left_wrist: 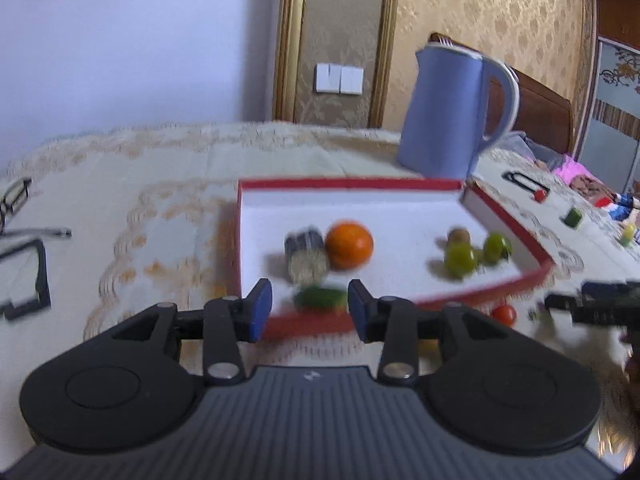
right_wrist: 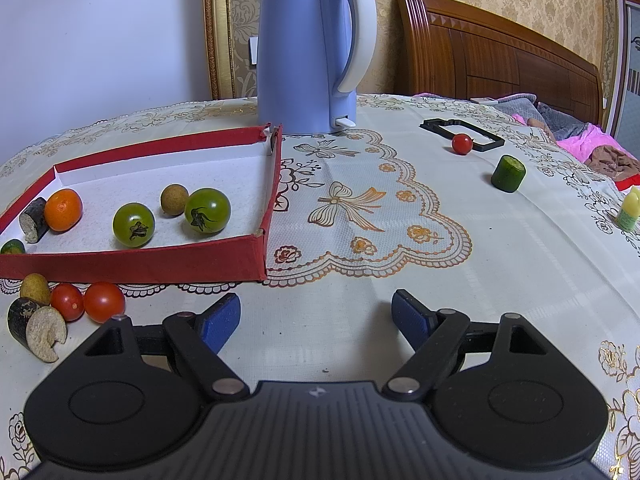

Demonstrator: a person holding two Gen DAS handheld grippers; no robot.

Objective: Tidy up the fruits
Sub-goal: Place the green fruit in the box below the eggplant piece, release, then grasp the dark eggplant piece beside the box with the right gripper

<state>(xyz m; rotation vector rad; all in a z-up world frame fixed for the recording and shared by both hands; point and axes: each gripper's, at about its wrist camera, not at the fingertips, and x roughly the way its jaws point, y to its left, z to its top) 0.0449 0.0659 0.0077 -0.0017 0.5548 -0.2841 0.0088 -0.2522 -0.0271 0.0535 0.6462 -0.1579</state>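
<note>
L wrist view: L gripper (left_wrist: 310, 312) has pads apart, empty, w/ cucumber bit (left_wrist: 321, 297) just inside tray (left_wrist: 400, 184) front wall, could roll out; R wrist view: R gripper (right_wrist: 316, 320) wide apart, empty, tomatoes (right_wrist: 88, 302) outside tray front, may get nudged.

Your tray (right_wrist: 160, 264) sits left with two tomatoes (right_wrist: 134, 225) inside; the kettle (right_wrist: 308, 52) stands far behind it.

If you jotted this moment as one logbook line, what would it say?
left gripper: open, above cucumber piece in red tray | right gripper: open, empty | outside tray: red tomatoes
</note>
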